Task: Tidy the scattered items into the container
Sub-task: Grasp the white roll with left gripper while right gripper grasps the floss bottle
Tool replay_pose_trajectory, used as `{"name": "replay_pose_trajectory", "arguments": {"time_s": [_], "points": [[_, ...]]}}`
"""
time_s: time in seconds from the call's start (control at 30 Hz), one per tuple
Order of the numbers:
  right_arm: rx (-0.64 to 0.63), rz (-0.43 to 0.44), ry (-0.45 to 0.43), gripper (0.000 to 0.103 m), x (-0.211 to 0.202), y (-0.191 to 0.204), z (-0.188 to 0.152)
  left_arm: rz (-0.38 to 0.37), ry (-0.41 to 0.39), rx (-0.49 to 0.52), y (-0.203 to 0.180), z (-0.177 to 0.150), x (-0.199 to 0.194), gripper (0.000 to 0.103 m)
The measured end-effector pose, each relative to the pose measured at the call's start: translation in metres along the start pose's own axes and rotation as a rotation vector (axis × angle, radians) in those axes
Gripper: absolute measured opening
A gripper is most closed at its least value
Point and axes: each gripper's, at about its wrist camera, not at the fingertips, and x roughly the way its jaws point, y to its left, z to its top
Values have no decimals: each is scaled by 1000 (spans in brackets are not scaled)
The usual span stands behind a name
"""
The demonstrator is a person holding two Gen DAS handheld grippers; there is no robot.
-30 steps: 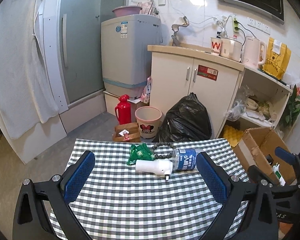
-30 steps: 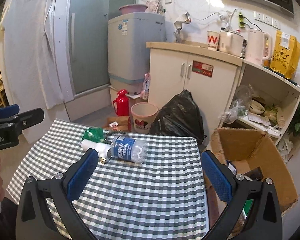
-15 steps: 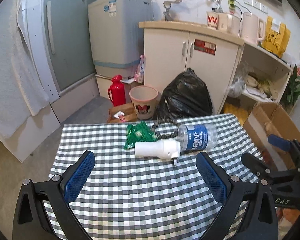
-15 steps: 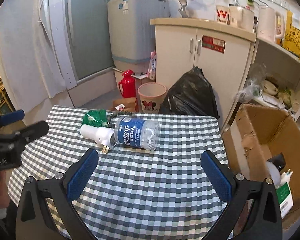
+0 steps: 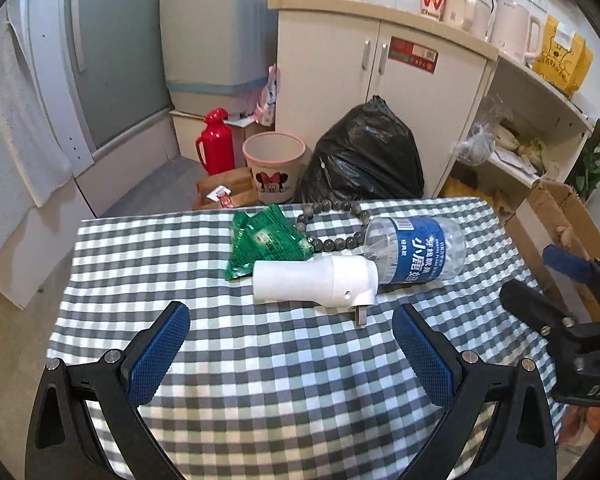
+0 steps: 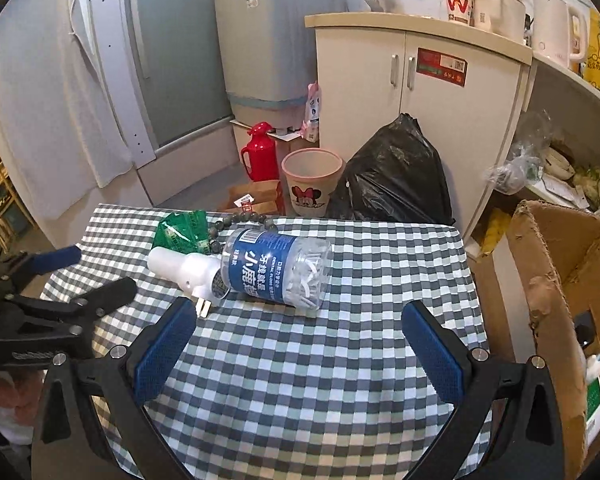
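Note:
On the checked tablecloth (image 5: 260, 360) lie a white plug-in device (image 5: 314, 280), a clear jar with a blue label (image 5: 416, 254), a green packet (image 5: 266, 240) and a string of dark beads (image 5: 332, 224), all bunched at the far side. My left gripper (image 5: 292, 348) is open and empty, just short of the white device. My right gripper (image 6: 300, 344) is open and empty too, in front of the jar (image 6: 278, 266). The cardboard box (image 6: 560, 280) stands off the table's right edge with a few things inside.
Beyond the table's far edge are a black rubbish bag (image 5: 364, 156), a pink bin (image 5: 274, 172), a red flask (image 5: 216, 142) and a white cabinet (image 5: 380, 64). The right gripper's black frame (image 5: 572, 320) shows at the right of the left wrist view.
Both grippers have moved forward and down toward the bunched items, which now look larger and closer. Nothing on the table has shifted and both grippers stay open.

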Motion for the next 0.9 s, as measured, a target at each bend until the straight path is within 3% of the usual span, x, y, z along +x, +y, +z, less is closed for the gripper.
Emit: {"name": "replay_pose_trajectory", "arguments": {"time_s": [0.47,0.67,0.9], "points": [[27,8,24,103,30,-13,9,-70,98,-12,-10,1,63,103],[20,9,52,103,45,-16,13,-66,147,-23,-9,3,88,103],[20,44,79,103,65,-6,15,-54,146,-15,-7,6,100,103]]}}
